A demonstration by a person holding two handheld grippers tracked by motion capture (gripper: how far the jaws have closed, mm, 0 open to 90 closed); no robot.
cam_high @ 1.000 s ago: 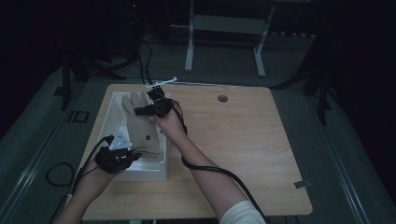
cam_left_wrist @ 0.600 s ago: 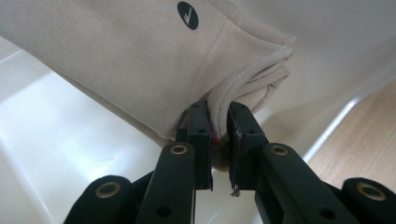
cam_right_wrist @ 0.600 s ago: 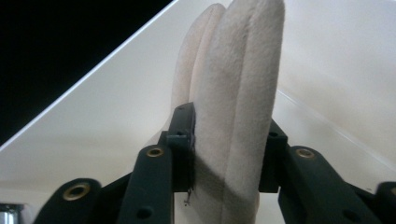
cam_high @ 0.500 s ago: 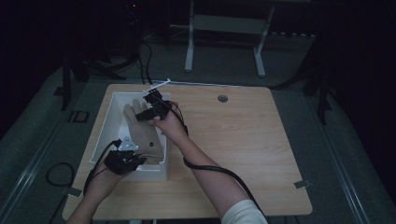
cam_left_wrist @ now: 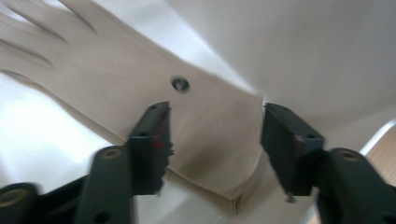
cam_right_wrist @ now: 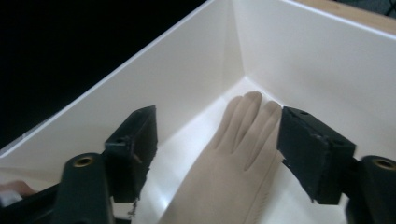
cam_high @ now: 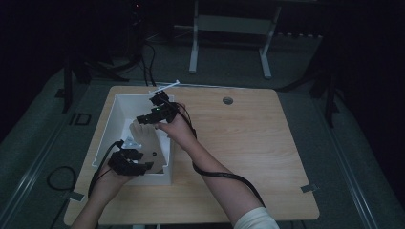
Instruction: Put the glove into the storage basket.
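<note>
1. We see a beige glove (cam_high: 145, 143) lying flat on the floor of a white open-topped box (cam_high: 111, 125). Its fingers point toward the far end of the box and its cuff lies at the near end, against the near right wall.
2. In the left gripper view the glove (cam_left_wrist: 140, 88) shows a small dark round stud close to the cuff, and the cuff's corner sits low between the two black jaws.
3. In the right gripper view the glove's fingers (cam_right_wrist: 245, 126) reach almost to the far corner of the box (cam_right_wrist: 196, 65), side by side and flat.
4. We hold the left gripper (cam_high: 128, 160) over the box's near end, above the cuff. Its jaws have just been opening; they stand apart with the cuff between them, and neither pad presses on it, so the glove is released.
5. We hold the right gripper (cam_high: 155, 112) over the far half of the box, above the glove's fingers. Its jaws have just been opening too, and stand wide with the fingers below them, untouched.
6. The box rests on the left part of a light wooden table (cam_high: 248, 143). Black cables trail from both grippers.
</note>
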